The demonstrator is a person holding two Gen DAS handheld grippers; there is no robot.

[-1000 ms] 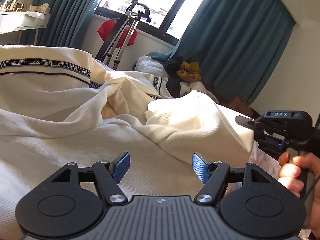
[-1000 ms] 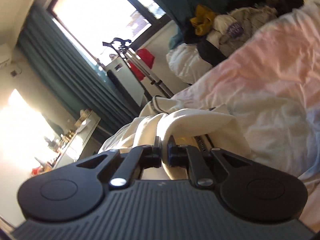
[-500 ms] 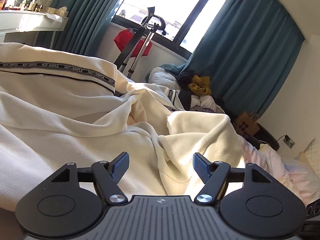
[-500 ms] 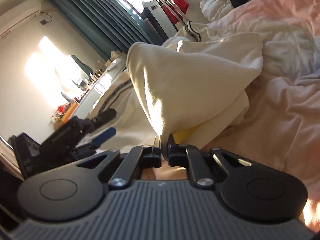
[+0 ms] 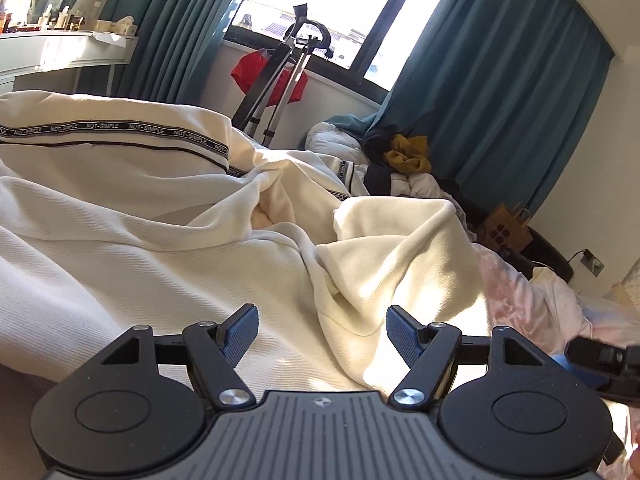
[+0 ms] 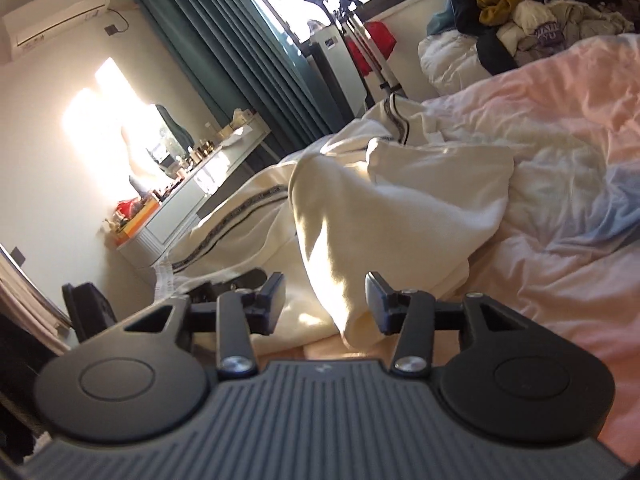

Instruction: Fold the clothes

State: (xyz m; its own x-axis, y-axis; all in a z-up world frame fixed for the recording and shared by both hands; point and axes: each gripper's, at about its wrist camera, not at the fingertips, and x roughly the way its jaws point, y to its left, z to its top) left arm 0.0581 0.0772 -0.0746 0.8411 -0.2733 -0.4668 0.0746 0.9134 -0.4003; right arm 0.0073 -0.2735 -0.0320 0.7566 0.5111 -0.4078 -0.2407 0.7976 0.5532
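Released since before, one cream garment point(image 6: 400, 216) lies between the opening right tool point(image 6: 326, 300); left tool point(image 5: 320, 332) gapes empty.

Bed point(image 6: 560, 312) covered by rumpled quilt point(image 6: 568, 128), pale pink with blue patches. Cream garment point(image 5: 168, 264) lies bunched directly on quilt toward left side, black lettered stripe along one part, one section folded over itself, sunlit. Heap of mixed clothes point(image 6: 532, 16) at far end of bed, mustard piece on top.
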